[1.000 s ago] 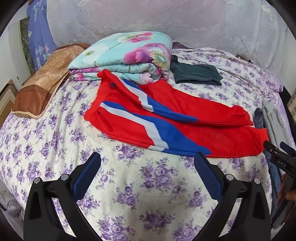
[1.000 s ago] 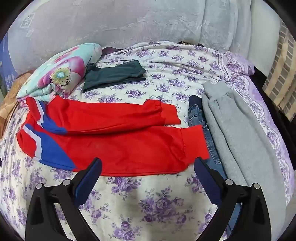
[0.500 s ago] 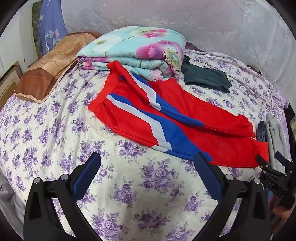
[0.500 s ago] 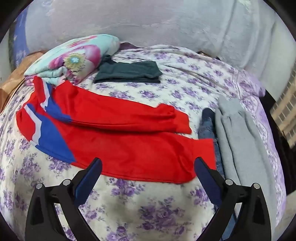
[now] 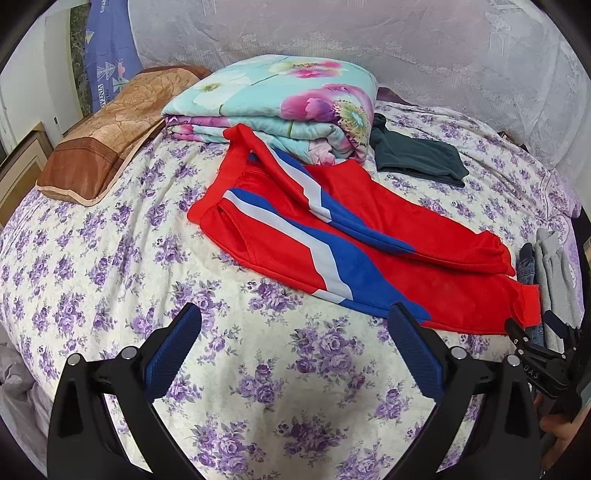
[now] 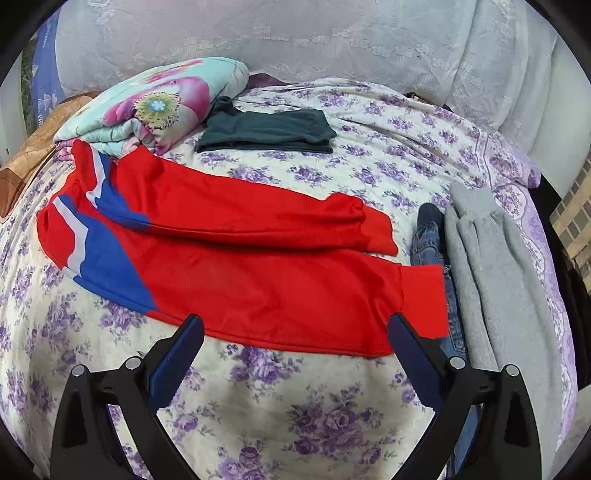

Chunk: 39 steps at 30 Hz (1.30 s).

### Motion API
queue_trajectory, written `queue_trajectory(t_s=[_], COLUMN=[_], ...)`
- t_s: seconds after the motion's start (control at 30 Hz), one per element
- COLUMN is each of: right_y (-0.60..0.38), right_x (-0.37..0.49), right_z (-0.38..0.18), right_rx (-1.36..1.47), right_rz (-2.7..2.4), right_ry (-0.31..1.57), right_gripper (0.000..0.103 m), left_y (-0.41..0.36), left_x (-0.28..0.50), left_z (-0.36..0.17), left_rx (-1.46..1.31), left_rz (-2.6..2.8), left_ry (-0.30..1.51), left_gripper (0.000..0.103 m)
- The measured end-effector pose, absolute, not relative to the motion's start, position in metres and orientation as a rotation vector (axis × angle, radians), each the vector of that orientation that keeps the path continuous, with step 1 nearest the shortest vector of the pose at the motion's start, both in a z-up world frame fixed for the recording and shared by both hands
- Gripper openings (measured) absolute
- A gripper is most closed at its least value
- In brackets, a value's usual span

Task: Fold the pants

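Red pants (image 5: 436, 273) with blue and white stripes lie spread on the flowered bed, waistband at the left against a folded quilt, both leg cuffs at the right. They also show in the right wrist view (image 6: 266, 280). My left gripper (image 5: 293, 332) is open and empty, above the bed in front of the pants' striped part. My right gripper (image 6: 295, 343) is open and empty, just at the near edge of the lower leg, close to its cuff (image 6: 424, 299). The right gripper also shows at the right edge of the left wrist view (image 5: 532, 332).
A folded floral quilt (image 5: 280, 103) and a brown pillow (image 5: 103, 129) lie at the back left. A folded dark green garment (image 6: 266, 129) lies behind the pants. Jeans (image 6: 436, 236) and a grey garment (image 6: 498, 273) lie at the right. A lace curtain (image 6: 295, 33) hangs behind.
Both grippers have moved closer toward the pants; the right one now sits near the lower leg's cuff. The pants have not moved.
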State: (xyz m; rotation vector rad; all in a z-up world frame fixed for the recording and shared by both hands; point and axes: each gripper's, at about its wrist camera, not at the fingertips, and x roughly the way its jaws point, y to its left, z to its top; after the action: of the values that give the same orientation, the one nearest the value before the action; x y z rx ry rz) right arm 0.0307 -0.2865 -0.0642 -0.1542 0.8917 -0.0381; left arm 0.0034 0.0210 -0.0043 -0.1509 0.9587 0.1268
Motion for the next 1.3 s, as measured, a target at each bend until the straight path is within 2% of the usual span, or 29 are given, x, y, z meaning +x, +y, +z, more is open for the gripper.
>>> queue_trajectory(t_s=[0.67,1.3], right_y=[-0.283,-0.284], right_x=[0.026,0.029], right_z=[-0.05,-0.06], right_rx=[-0.115,-0.09], right_rz=[-0.042,-0.051], right_ry=[0.861,0.898], right_gripper=[0.1,0.1], left_y=[0.017,0.018], left_x=[0.004,0.004], left_z=[-0.001,-0.001], left_rx=[-0.131,-0.119], left_rz=[0.108,0.116], left_ry=[0.962,0.957], left_gripper=[0.098,0.098])
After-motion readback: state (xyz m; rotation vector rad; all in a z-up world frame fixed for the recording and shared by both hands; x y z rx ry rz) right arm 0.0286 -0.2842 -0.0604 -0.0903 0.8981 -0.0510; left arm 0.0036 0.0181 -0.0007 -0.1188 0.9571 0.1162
